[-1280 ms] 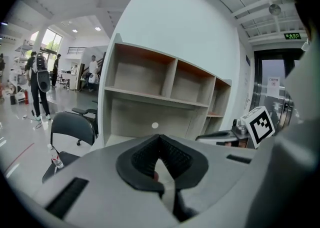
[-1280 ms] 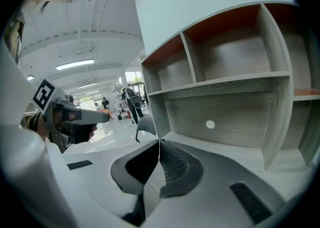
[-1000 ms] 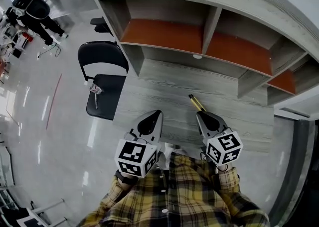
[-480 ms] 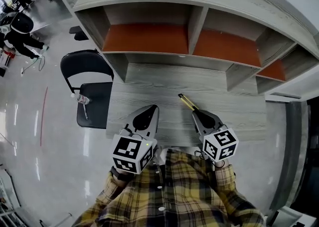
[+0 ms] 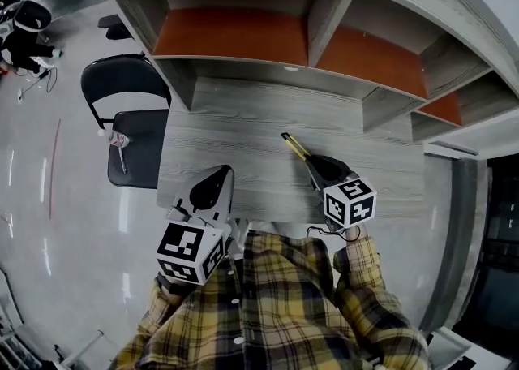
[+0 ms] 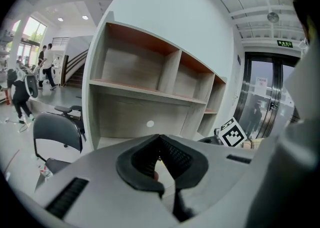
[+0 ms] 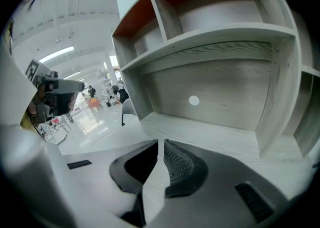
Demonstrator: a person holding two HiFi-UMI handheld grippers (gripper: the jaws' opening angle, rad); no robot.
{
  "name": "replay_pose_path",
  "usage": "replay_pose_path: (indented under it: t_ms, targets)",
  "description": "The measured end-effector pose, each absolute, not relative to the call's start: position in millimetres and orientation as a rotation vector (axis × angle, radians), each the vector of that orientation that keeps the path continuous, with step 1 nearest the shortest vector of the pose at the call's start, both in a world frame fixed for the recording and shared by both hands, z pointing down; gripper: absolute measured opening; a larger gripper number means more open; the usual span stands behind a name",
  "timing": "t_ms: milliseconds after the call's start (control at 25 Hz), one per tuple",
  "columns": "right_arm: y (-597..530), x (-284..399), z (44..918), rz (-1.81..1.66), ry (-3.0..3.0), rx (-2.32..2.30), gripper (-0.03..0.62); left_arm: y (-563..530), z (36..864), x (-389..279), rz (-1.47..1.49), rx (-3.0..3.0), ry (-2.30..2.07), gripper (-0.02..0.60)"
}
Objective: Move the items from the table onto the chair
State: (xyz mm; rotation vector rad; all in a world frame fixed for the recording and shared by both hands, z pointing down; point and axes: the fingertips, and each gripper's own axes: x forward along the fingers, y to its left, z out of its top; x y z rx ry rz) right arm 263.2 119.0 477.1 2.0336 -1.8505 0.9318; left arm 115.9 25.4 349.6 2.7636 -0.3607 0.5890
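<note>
A slim gold and black stick (image 5: pixel 292 144) lies on the grey wooden table (image 5: pixel 235 129), slanting away from me. My right gripper (image 5: pixel 311 165) hovers at the stick's near end, its jaws shut with only a hairline gap; in the right gripper view (image 7: pixel 161 143) nothing sits between them. My left gripper (image 5: pixel 217 174) is shut and empty over the table's front left part. The black folding chair (image 5: pixel 139 84) stands left of the table. On its seat lie a small clear bottle (image 5: pixel 118 140) and a thin stick (image 5: pixel 122 161).
A tall shelf unit (image 5: pixel 324 11) with orange-backed compartments rises from the table's far side. The chair (image 6: pixel 54 131) also shows at the lower left of the left gripper view. People (image 5: pixel 23 32) stand far off on the glossy floor at the left.
The head view has swung, so the table and chair sit further left. The right gripper has moved forward over the table toward the gold stick. Both grippers have stayed shut.
</note>
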Motion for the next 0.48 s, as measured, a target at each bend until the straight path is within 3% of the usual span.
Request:
replay_pose_path:
  t_ms: [480]
  targets:
    - [107.0,283.5,569.9,1.026,-1.752,1.651,0.161,6.6,359.4,83.2,0.612,2.693,-0.544,0.005]
